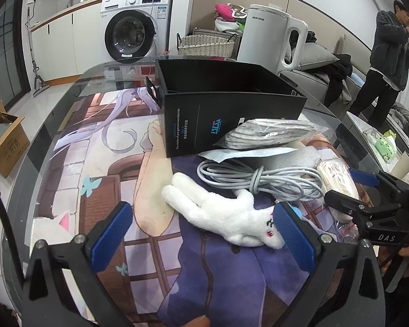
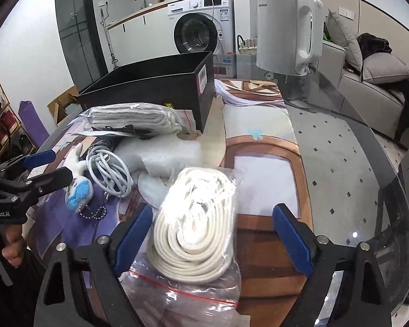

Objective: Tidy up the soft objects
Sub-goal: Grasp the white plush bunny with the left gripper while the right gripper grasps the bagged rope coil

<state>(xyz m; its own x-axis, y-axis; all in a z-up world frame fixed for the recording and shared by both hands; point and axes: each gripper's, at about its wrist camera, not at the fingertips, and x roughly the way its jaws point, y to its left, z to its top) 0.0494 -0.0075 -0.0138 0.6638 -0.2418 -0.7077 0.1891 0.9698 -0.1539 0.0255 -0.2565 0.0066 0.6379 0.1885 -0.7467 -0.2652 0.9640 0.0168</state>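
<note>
From the left wrist view I see the white plush toy [image 1: 231, 218] lying on the printed mat [image 1: 101, 179], its head touching the inner face of the right pad of the left gripper [image 1: 204, 234]. The left tongs stand wide apart, nothing clamped.

Only this view shows a person [image 1: 387, 54] standing at the far right by the sofa [image 1: 310, 79].

The right wrist view alone shows the plush's blue patch and its ball chain [image 2: 91, 212].

The right gripper [image 2: 212, 234] straddles the bagged white rope coil [image 2: 193, 223]. Its tongs are apart; the left pad sits just beside the bag, the right pad stands clear. I cannot tell whether the left pad touches the plastic.

In the left view that coil [image 1: 338, 179] is mostly hidden behind the right gripper's fingers.

The grey cable bundle [image 1: 259, 182] lies between the plush and the black box [image 1: 231, 100]. A second bagged item, a grey-white coil [image 1: 270, 133], leans against the box front.

The box is open-topped. From both views I see only its inner walls; its floor is hidden, so I cannot say what it holds.

A white foam sheet [image 2: 161, 152] lies under the cable and bags, partly covered. A white kettle [image 2: 289, 30] stands behind the box on the glass table [image 2: 340, 163].
</note>
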